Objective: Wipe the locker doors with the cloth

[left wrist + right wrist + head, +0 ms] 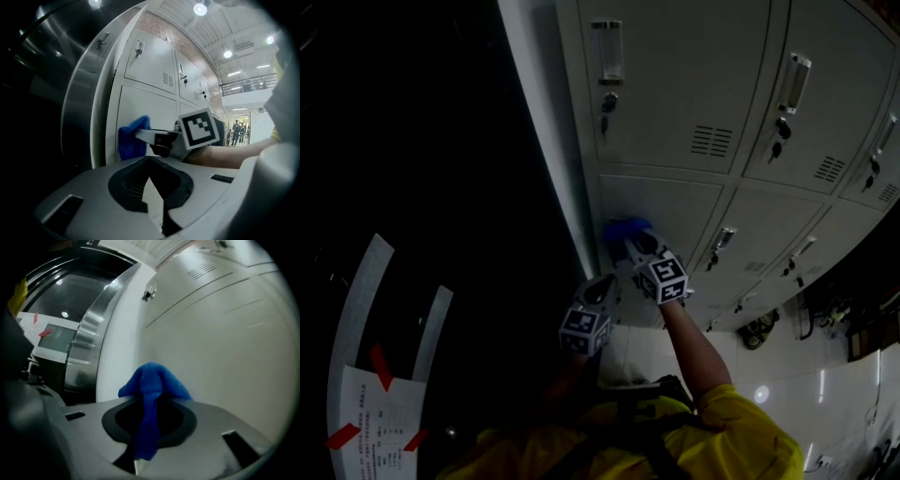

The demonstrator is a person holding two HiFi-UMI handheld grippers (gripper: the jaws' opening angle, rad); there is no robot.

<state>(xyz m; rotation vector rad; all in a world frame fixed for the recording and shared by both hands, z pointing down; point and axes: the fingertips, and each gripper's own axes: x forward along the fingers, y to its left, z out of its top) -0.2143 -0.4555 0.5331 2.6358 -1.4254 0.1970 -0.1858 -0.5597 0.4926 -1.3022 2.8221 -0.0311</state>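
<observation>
A blue cloth (152, 385) is clamped in my right gripper (143, 427), bunched above the jaws and pressed toward a grey locker door (225, 348). In the head view the blue cloth (625, 229) touches the left edge of a middle-row locker door (675, 211), with the right gripper (639, 246) behind it. My left gripper (592, 305) hangs lower, away from the lockers, its jaws closed with nothing between them. The left gripper view shows the cloth (133, 138) and the right gripper (152, 137) against the door (140, 101).
Grey lockers (694, 84) with handles, keys and vents fill the upper right. A steel column (89, 343) borders them on the left. White boards with red tape (380, 412) stand at the lower left. Distant people (238, 130) stand in a lit hall.
</observation>
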